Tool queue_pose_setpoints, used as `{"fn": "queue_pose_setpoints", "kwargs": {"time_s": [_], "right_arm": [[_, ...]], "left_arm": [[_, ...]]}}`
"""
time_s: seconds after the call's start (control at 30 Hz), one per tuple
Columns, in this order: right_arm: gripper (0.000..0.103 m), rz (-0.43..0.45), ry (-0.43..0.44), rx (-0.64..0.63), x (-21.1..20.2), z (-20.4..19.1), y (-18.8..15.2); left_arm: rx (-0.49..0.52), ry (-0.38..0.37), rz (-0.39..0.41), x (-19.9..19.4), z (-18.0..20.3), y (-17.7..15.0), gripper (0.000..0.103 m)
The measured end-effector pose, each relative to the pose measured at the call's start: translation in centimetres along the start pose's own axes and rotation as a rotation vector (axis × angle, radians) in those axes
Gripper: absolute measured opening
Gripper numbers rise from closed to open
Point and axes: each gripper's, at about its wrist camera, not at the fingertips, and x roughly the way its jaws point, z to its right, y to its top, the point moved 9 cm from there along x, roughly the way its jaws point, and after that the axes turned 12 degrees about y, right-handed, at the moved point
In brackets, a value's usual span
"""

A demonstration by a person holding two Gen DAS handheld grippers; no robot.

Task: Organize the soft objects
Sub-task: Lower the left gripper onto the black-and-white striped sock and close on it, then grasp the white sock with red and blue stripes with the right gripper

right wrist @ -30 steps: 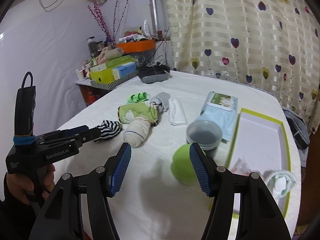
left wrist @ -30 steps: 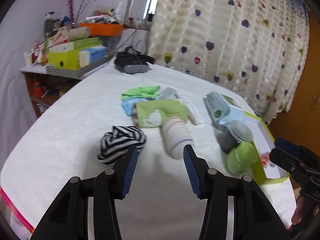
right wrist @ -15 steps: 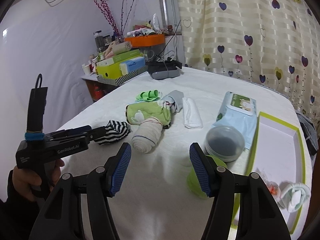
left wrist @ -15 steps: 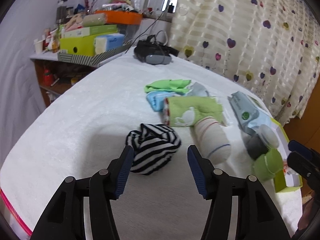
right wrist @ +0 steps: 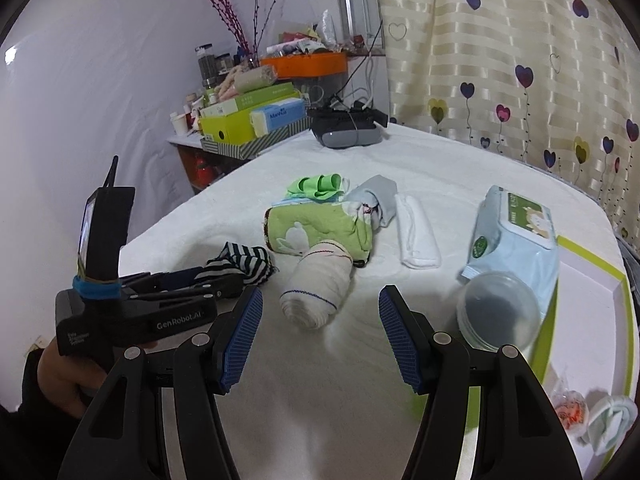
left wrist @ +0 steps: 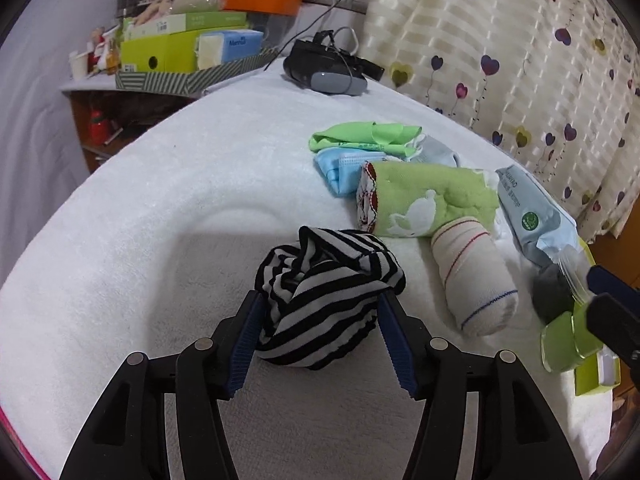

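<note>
Both tools are seen over a surface (left wrist: pixel 140 208) draped in white terry cloth. Spread wide, the left tool (left wrist: pixel 318 330) has just been opening its jaws, and a crumpled black-and-white striped garment (left wrist: pixel 324 292) lies between the blue pads (left wrist: pixel 246 338); whether the pads touch the cloth cannot be told, and no squeeze is seen. The right tool (right wrist: pixel 320 330) is likewise held wide with nothing between its pads, above bare cloth near the front edge of the surface.

Toward the right edge, a white tray with a lime-green rim (right wrist: pixel 592 304) is seen, and a light blue wet-wipe pack (right wrist: pixel 516 232) lies just beside it. A green towel with a white animal print (right wrist: pixel 320 228) is placed near the middle of the surface, with a rolled cream sock (right wrist: pixel 316 288) touching its near side. A folded white cloth (right wrist: pixel 416 232) lies between the towel and the wipe pack. Behind the towel, toward the far edge, a bright green cloth (left wrist: pixel 366 136) rests on a light blue one (left wrist: pixel 344 168). A clear domed lid (right wrist: pixel 498 312) sits at the near end of the wipe pack. The striped garment lies left of the sock, apart from it.
</note>
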Motion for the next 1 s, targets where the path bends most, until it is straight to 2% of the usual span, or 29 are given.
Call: {"fn": "queue_pose_setpoints", "kwargs": {"time_s": [0.17, 0.3, 0.43, 0.7, 0.73, 0.77, 0.9, 1.0], "right_arm": [[0.062, -0.039, -0.015, 0.016, 2.0, 0.3, 0.2], [0.061, -0.077, -0.016, 0.019, 3.9, 0.1, 0.1], [0.061, -0.122, -0.026, 0.037, 5.8, 0.4, -0.2], [0.061, -0.197, -0.067, 0.081, 8.5, 1.8, -1.1], [0.059, -0.198, -0.067, 0.077, 8.5, 1.7, -1.2], [0.052, -0.200, -0.062, 0.074, 8.6, 1.6, -1.2], [0.046, -0.191, -0.054, 0.071, 8.0, 1.4, -1.4], [0.046, -0.169, -0.051, 0.079, 7.1, 1.4, -1.5]], "left_arm": [[-0.004, -0.007, 0.002, 0.1, 0.1, 0.2, 0.057], [-0.012, 0.012, 0.001, 0.2, -0.4, 0.2, 0.032], [-0.024, -0.008, -0.002, 0.1, -0.9, 0.1, 0.018], [-0.026, -0.059, -0.004, -0.2, -0.8, -0.3, 0.011], [-0.028, -0.065, -0.007, -0.3, -0.8, -0.3, 0.011], [-0.030, -0.069, -0.008, -0.3, -0.8, -0.4, 0.011], [-0.040, -0.092, 0.000, -1.1, -0.5, -0.6, 0.010], [-0.038, -0.100, 0.023, -2.3, -0.2, -0.5, 0.010]]}}
